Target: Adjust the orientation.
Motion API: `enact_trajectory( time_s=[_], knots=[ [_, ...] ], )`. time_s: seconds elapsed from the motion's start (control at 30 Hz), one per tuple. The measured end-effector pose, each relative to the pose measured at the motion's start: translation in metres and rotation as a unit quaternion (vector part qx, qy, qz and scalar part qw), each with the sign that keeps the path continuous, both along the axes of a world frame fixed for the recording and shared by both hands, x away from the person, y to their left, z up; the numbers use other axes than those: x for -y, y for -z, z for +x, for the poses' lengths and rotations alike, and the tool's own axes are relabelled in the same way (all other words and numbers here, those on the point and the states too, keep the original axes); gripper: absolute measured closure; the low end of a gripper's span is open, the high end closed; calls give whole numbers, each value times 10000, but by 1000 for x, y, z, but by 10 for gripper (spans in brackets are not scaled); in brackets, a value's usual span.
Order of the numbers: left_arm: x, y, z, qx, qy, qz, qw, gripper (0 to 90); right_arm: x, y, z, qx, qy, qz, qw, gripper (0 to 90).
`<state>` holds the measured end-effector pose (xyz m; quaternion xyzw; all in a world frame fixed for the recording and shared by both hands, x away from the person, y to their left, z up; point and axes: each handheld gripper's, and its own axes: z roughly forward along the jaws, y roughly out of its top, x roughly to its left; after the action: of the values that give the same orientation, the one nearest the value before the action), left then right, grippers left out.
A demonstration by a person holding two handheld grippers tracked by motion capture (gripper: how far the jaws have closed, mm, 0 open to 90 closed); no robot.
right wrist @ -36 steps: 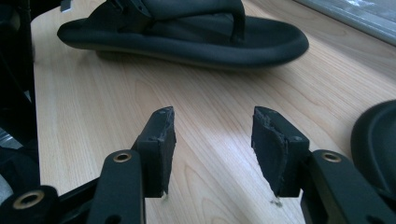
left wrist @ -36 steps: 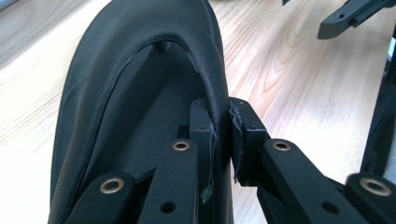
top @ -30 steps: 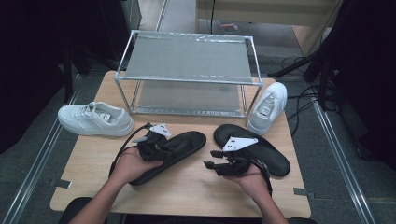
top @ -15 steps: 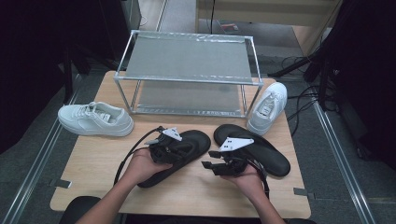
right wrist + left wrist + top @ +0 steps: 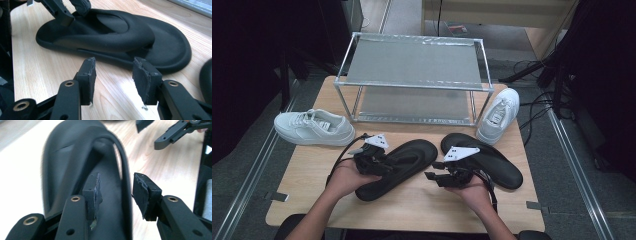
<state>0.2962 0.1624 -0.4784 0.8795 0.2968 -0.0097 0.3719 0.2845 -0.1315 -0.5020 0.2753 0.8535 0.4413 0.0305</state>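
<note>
Two black thong sandals lie on the wooden table [image 5: 412, 210]. My left gripper [image 5: 384, 165] sits over the heel half of the left sandal [image 5: 412, 152]. In the left gripper view its jaws have just been opening, and the left gripper [image 5: 116, 191] now stands open with the left sandal's [image 5: 70, 152] right rim and strap between the pads, untouched. My right gripper [image 5: 434, 176] hovers beside the right sandal [image 5: 497, 165]. Its jaws have just been closing a little, with only bare wood between them. In the right gripper view, the right gripper [image 5: 113, 77] stands open, facing the left sandal [image 5: 120, 32].
A metal two-shelf rack [image 5: 412, 87] stands at the back of the table. One white sneaker [image 5: 314, 127] lies left of it and another [image 5: 498, 115] leans at its right front corner. Cables trail from both grippers. Dark floor and rails flank the table.
My left gripper's jaws have opened off the left sandal, and the hand has shifted slightly right along it. The right gripper has stayed where it was.
</note>
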Motion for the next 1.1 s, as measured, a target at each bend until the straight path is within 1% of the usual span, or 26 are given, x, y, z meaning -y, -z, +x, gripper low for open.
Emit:
enact_trajectory(
  time_s=[0.03, 0.07, 0.17, 0.27, 0.3, 0.37, 0.4, 0.43, 0.47, 0.53, 0.6, 0.63, 0.7, 0.77, 0.8, 0.83, 0.87, 0.93, 1.0, 1.03, 1.07, 1.1],
  knots=[
    [-4, 0, -1, 4, -41, 2, 10000, 585, -1, 0, 0, 3, 0, 24, 10000, 553],
    [-8, -1, -2, 73, -106, 5, 9999, 594, -3, 0, 1, -6, 9, 58, 10000, 555],
    [-20, 0, -4, 98, -205, 48, 9997, 655, -8, 0, 3, -35, -39, 81, 10000, 581],
    [-33, 3, -5, 14, -318, 65, 9995, 740, -13, 0, 5, -105, -96, 153, 9998, 610],
    [-37, 3, -5, -31, -387, 44, 9992, 772, -15, 0, 5, -135, -107, 166, 9997, 631],
    [-43, 4, -7, -13, -479, 40, 9988, 825, -18, 0, 7, -185, -124, 189, 9996, 671],
    [-46, 4, -8, -36, -537, 15, 9986, 850, -20, 0, 7, -222, -151, 192, 9995, 711],
    [-49, 4, -9, -29, -594, 32, 9982, 871, -21, -1, 7, -251, -190, 160, 9994, 742],
    [-52, 5, -10, -26, -629, 56, 9980, 899, -22, -1, 6, -218, -217, 121, 9995, 775],
    [-58, 7, -11, -33, -701, 83, 9975, 900, -24, -3, 4, -128, -273, 56, 9995, 829],
    [-65, 10, -11, -43, -837, 79, 9964, 900, -26, -4, 4, -69, -292, 94, 9995, 870],
    [-68, 12, -11, -8, -892, 90, 9960, 900, -28, -4, 4, -65, -300, 115, 9995, 889],
    [-72, 16, -8, -45, -963, 75, 9953, 900, -31, -3, 5, -112, -333, 116, 9993, 893],
    [-74, 22, -6, -81, -1012, 126, 9947, 900, -34, 0, 6, -171, -365, 73, 9992, 893],
    [-74, 25, -4, -111, -1002, 160, 9948, 900, -36, 1, 7, -184, -385, 70, 9991, 893],
    [-75, 28, -3, -124, -1026, 157, 9945, 900, -38, 1, 7, -192, -391, 73, 9990, 899],
    [-75, 31, -2, -183, -1013, 147, 9946, 900, -40, 2, 7, -192, -398, 60, 9990, 900],
    [-72, 35, 0, -195, -996, 272, 9945, 900, -43, 3, 8, -214, -397, 18, 9990, 900],
    [-73, 35, 1, -206, -1017, 201, 9944, 900, -45, 6, 9, -195, -373, -94, 9991, 900],
    [-73, 35, 1, -218, -993, 204, 9946, 900, -45, 7, 9, -193, -375, -89, 9991, 900],
    [-74, 36, 1, -228, -987, 206, 9946, 900, -45, 6, 10, -245, -355, -47, 9991, 900],
    [-74, 36, 2, -289, -1007, 162, 9944, 900, -45, 6, 10, -236, -355, -51, 9991, 900]
  ],
)
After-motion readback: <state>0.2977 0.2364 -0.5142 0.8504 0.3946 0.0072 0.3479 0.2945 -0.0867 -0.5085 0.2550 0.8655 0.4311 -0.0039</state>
